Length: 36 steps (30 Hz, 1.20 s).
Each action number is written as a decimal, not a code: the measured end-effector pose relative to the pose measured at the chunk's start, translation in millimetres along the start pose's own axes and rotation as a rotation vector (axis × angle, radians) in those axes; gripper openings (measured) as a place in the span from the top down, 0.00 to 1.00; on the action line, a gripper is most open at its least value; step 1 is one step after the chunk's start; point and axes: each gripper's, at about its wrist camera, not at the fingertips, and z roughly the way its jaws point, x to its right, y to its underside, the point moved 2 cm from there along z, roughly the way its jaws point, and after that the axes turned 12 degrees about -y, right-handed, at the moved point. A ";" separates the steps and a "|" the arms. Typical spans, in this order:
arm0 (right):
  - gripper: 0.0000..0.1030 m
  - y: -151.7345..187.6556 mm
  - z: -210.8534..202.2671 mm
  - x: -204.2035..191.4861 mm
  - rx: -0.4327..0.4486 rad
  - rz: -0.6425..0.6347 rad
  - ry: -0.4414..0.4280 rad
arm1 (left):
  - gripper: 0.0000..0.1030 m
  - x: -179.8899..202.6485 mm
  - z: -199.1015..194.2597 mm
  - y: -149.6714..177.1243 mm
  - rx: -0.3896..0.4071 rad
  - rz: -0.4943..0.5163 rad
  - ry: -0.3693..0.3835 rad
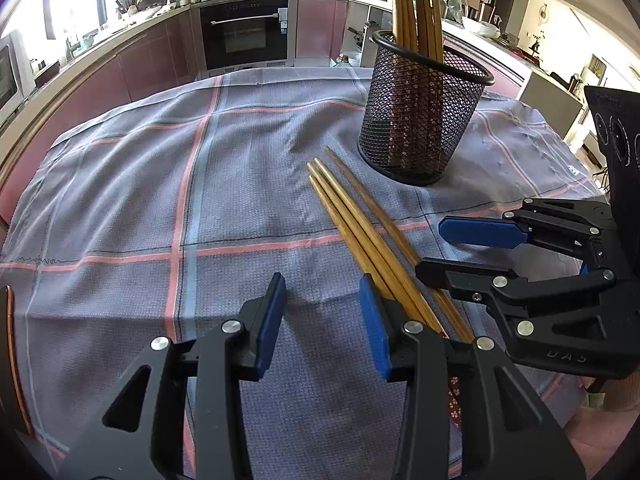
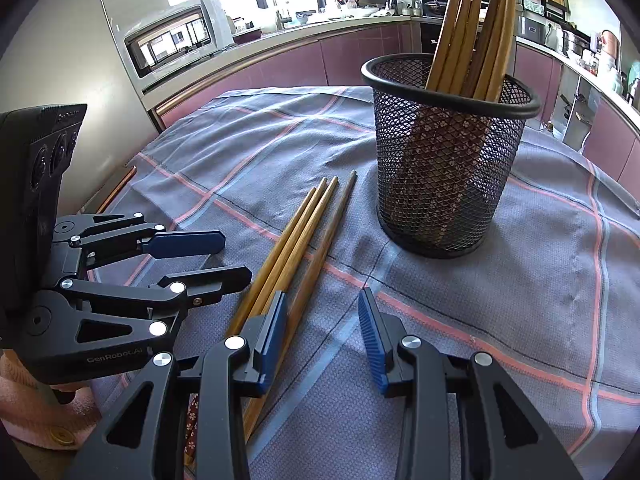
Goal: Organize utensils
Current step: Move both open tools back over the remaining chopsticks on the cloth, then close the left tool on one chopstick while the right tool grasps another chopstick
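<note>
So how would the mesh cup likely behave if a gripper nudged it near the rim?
The mesh cup is tall, narrow and see-through wire, so probably light and apt to tip. The chopsticks in it lean to one side and stick out well above the rim, likely raising the risk. It stands on a cloth, so it may drag rather than slide.

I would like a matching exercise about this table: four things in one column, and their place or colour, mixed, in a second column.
Things:
1. mesh cup
2. loose chopsticks
3. cloth
4. gripper pads

Descriptions:
A. blue
B. lying flat on the cloth
C. black, holds upright chopsticks
D. grey with pink stripes

Pairs: 1-C, 2-B, 3-D, 4-A
</note>
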 end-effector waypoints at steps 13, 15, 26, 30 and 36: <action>0.66 0.1 -0.9 1.2 0.003 0.006 -0.005 | 0.57 3.0 0.2 -2.7 0.002 -0.016 0.061; 0.66 0.1 -1.0 0.9 0.002 0.005 -0.004 | 0.57 2.7 0.8 -2.9 0.001 -0.015 0.060; 0.66 0.7 -2.1 2.1 0.003 0.007 -0.009 | 0.58 3.3 5.1 -6.8 -0.013 -0.011 0.079; 0.66 0.6 -1.7 2.0 0.001 0.003 -0.007 | 0.65 2.7 4.8 -6.4 -0.021 0.004 0.061; 0.66 -2.3 1.2 1.0 -0.003 -0.006 0.000 | 0.75 -3.5 5.3 -8.1 -0.039 0.001 0.063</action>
